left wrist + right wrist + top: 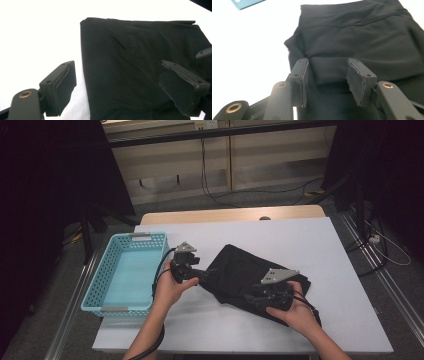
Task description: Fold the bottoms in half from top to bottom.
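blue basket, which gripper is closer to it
Left. The left gripper sits just beside the blue basket; the right gripper is farther off, over the black garment.

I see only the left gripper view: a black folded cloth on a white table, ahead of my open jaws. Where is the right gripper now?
Observer: In the high view, the right gripper is over the edge of the black folded cloth nearest the person, to the right of yours.
Operator: Does it hold the cloth?
Observer: In the right gripper view, its jaws stand apart with a fold of the cloth between them. Whether the pads press it, I cannot tell.
Operator: Is any container near?
Observer: Yes. A turquoise perforated plastic basket stands on the white table, left of the left gripper, with nothing in it.
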Tool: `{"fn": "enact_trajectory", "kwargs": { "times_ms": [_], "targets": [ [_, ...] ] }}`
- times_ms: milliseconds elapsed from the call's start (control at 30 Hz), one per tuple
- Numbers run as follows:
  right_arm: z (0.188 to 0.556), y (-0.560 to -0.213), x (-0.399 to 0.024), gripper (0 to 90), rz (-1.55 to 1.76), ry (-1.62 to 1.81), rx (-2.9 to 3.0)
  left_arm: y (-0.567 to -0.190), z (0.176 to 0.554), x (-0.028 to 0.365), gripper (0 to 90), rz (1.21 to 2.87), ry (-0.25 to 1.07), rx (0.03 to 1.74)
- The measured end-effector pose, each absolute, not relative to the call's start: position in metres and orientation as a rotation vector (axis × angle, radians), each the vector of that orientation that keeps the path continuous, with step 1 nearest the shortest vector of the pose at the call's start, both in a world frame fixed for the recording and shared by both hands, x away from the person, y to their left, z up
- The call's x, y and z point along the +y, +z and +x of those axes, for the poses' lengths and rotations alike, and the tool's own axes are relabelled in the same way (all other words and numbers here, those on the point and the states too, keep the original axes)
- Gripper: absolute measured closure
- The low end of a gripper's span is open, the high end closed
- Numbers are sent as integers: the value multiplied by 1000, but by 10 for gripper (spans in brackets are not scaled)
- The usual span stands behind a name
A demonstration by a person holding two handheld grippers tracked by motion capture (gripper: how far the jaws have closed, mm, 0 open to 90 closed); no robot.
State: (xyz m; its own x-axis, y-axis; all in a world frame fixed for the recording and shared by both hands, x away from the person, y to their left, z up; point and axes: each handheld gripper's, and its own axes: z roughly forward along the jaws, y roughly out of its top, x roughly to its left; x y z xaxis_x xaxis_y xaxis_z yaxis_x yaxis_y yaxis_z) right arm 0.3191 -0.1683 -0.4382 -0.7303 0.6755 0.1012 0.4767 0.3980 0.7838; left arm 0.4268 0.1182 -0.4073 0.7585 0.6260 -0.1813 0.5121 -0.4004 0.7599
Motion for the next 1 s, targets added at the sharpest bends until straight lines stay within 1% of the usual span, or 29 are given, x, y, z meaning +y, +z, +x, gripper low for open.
{"fn": "enact_trajectory", "kwargs": {
  "times_ms": [200,333,367,500,667,733,1000],
  "targets": [
    [319,-444,-163,563,1002,1211,2435,-408,428,120,143,2086,155,858],
    [321,-446,-163,642,1000,1214,2435,-408,428,120,140,2088,159,858],
    [321,-446,-163,643,1000,1216,2440,-408,428,120,140,2087,164,861],
    [321,-449,-160,696,985,1189,2464,-410,429,121,141,2090,162,866],
    [323,-451,-162,829,1011,1197,2467,-410,429,121,140,2091,168,866],
    [324,-452,-162,859,1011,1194,2475,-410,429,121,140,2090,167,867],
    [325,-451,-167,877,1015,1192,2468,-409,428,121,140,2085,169,871]
  ]
}}
